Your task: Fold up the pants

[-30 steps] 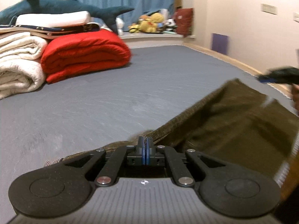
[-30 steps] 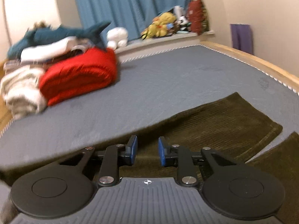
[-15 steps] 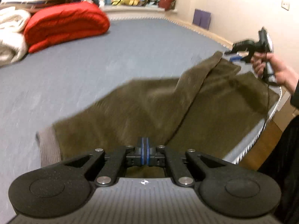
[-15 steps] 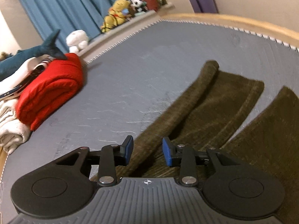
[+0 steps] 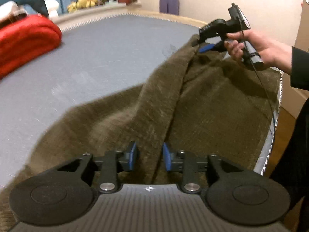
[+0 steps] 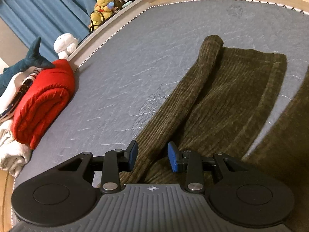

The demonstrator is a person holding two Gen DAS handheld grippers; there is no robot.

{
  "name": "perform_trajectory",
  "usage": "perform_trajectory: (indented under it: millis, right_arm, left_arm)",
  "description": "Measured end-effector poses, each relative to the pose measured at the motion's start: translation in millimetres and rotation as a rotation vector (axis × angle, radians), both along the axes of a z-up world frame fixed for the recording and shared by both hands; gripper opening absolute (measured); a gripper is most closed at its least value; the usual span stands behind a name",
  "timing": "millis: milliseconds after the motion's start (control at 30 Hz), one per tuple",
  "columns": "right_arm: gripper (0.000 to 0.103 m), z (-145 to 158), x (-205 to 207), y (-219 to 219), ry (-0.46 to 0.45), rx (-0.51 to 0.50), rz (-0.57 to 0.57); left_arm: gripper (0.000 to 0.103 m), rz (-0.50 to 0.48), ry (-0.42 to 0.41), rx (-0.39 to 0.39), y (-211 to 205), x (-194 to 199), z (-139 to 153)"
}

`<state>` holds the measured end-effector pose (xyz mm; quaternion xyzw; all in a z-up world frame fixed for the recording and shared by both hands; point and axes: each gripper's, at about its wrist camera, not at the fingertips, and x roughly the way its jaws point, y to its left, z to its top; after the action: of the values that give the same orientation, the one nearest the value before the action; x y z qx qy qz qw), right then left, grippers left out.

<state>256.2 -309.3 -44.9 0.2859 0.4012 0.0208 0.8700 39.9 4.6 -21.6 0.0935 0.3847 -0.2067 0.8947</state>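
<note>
Olive-brown corduroy pants (image 5: 202, 104) lie on the grey mattress (image 5: 108, 54), with a raised fold ridge running along one leg (image 6: 193, 89). My left gripper (image 5: 149, 157) is open, its blue pads on either side of the ridge near the waist end. My right gripper (image 6: 152, 155) is open over the same ridge; in the left wrist view it (image 5: 200, 44) sits at the far end of the pants, held by a hand. A second leg shows at the right edge of the right wrist view (image 6: 289, 135).
A folded red blanket (image 6: 42, 100) and white bedding (image 6: 9, 150) are stacked at the left of the mattress, with a plush shark (image 6: 29, 61). Plush toys (image 6: 104, 3) line the sill. The mattress edge (image 5: 274, 127) and floor lie at right.
My left gripper has opened and let go of the pants, which now lie on the mattress. The right gripper stays open and has moved closer along the fold ridge.
</note>
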Motion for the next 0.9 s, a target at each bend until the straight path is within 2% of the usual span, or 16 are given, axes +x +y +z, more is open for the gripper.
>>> perform_trajectory:
  millis: [33, 200, 333, 467, 500, 600, 767, 900]
  right_arm:
    - [0.036, -4, 5, 0, 0.005, -0.011, 0.000]
    - [0.037, -17, 24, -1, 0.033, -0.008, -0.027]
    - [0.037, -25, 33, 4, 0.045, -0.018, -0.026]
    - [0.017, -22, 35, 5, 0.035, -0.024, -0.048]
    - [0.014, -19, 34, 4, 0.025, -0.019, -0.053]
    - [0.011, 0, 27, 0, -0.024, -0.018, -0.052]
    - [0.010, 49, -3, -8, -0.109, -0.064, -0.017]
    - [0.009, 89, -45, -20, -0.136, -0.126, 0.006]
  left_arm:
    - [0.035, -0.008, 0.000, 0.018, -3, 2, -4]
    - [0.052, -0.058, 0.006, 0.072, -9, 6, -19]
    - [0.052, -0.088, -0.027, 0.168, -20, 9, -32]
    - [0.033, -0.074, -0.071, 0.239, -21, 11, -36]
    - [0.022, -0.069, -0.074, 0.244, -21, 11, -35]
    - [0.006, -0.041, -0.070, 0.228, -15, 12, -28]
    - [0.004, -0.035, -0.116, 0.165, 1, 3, 2]
    - [0.003, -0.083, -0.190, 0.142, 16, -19, 36]
